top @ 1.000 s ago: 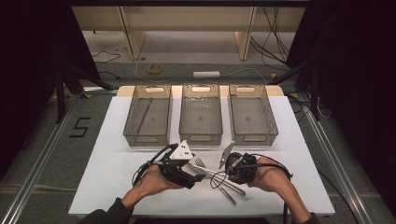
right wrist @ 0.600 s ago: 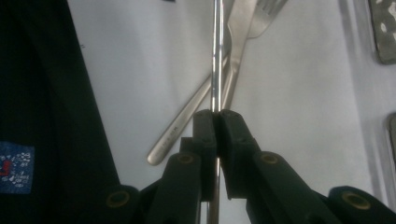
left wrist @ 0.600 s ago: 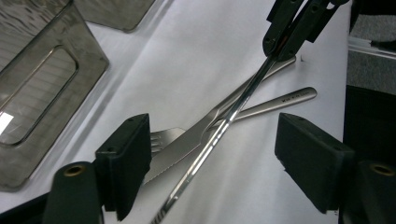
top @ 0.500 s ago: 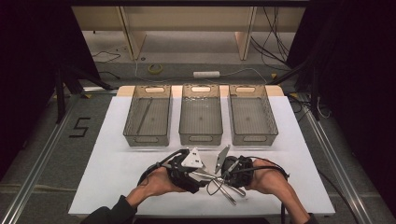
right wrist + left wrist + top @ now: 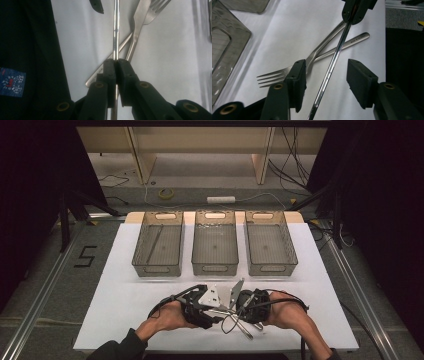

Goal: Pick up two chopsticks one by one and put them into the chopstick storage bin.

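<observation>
A: High view: both grippers low at 6 o'clock on the white table, left gripper and right gripper nearly nose to nose over a small heap of cutlery.

B: Left gripper view: jaws spread wide apart, gripping nothing. Thin steel rod slanting up between them from 6 toward 12 o'clock, touching neither pad.

A: Right gripper view: jaws pressed together, clamped on that same rod, running straight up to 12 o'clock.

B: Same story from the left side: right gripper up at 12 o'clock, pinching the rod's far end.

A: Under the rod, two forks crossed flat on the table, tines pointing to 9 o'clock in the left gripper view, handles off to 2 o'clock.

B: From the right gripper view, forks just at 1 o'clock of the rod, tines at the top edge. Rod lifted off the table or resting on the forks? Cannot tell.

A: Farther back at 12 o'clock in the high view, three grey bins in a row, well apart from the grippers.
</observation>
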{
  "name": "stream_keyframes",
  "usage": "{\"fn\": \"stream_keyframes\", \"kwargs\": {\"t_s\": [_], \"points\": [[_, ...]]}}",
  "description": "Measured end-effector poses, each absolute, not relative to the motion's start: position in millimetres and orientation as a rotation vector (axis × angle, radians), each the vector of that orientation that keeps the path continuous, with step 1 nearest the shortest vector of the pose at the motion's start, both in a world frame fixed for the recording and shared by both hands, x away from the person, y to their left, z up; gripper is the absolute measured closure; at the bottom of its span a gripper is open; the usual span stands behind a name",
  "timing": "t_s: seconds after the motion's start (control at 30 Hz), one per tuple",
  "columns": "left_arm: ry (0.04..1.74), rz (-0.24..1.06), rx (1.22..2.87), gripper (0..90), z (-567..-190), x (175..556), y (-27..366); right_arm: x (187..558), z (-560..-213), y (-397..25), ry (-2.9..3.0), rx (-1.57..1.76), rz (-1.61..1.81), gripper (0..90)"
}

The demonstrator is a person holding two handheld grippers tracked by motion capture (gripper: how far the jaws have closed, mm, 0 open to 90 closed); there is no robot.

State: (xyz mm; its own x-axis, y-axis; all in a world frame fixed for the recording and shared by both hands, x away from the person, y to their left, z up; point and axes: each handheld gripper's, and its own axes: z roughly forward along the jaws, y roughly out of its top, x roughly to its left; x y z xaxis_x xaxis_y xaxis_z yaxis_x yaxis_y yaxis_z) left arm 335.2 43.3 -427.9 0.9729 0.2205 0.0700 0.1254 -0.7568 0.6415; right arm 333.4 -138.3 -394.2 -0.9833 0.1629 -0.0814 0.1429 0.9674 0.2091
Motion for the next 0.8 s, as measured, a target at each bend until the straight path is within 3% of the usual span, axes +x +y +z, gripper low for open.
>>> {"fn": "stream_keyframes", "kwargs": {"t_s": [0.8], "points": [[0.127,0.15,2.486,73.6,-430.8,330.5,40.4,328.5,-394.9,-134.5,3.052,0.143,0.308,85.8]]}}
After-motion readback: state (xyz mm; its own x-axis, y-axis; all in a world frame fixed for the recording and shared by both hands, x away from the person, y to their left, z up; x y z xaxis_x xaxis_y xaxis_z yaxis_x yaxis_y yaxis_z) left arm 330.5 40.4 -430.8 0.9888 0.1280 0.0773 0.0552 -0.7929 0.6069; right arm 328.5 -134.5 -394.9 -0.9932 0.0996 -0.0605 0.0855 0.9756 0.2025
